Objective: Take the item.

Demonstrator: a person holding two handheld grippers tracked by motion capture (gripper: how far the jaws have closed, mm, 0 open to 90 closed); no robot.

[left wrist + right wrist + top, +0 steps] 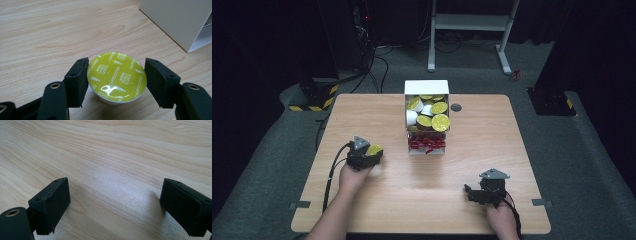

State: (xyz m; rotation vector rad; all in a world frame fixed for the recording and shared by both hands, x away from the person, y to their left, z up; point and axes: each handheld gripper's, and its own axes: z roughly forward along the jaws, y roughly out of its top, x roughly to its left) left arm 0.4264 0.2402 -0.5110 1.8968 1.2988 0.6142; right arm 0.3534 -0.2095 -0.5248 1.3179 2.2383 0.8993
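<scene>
Wooden tabletop (422, 185). White box (427, 111) at 12 o'clock, filled with yellow-lidded capsules. Right tool (473, 193) at 5 o'clock: jaws wide apart, nothing between. Left tool (116, 76) at 9 o'clock: jaws parted around capsule (116, 76), left pad touching, right pad apart.

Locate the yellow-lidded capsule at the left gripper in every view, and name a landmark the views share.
High view: capsule left of centre, at the left gripper.
Left gripper view: capsule centre, between the jaws; one pad touches, the other stands off.
Right gripper view: not in it.
Shared landmark: white box, and the wooden table.
</scene>
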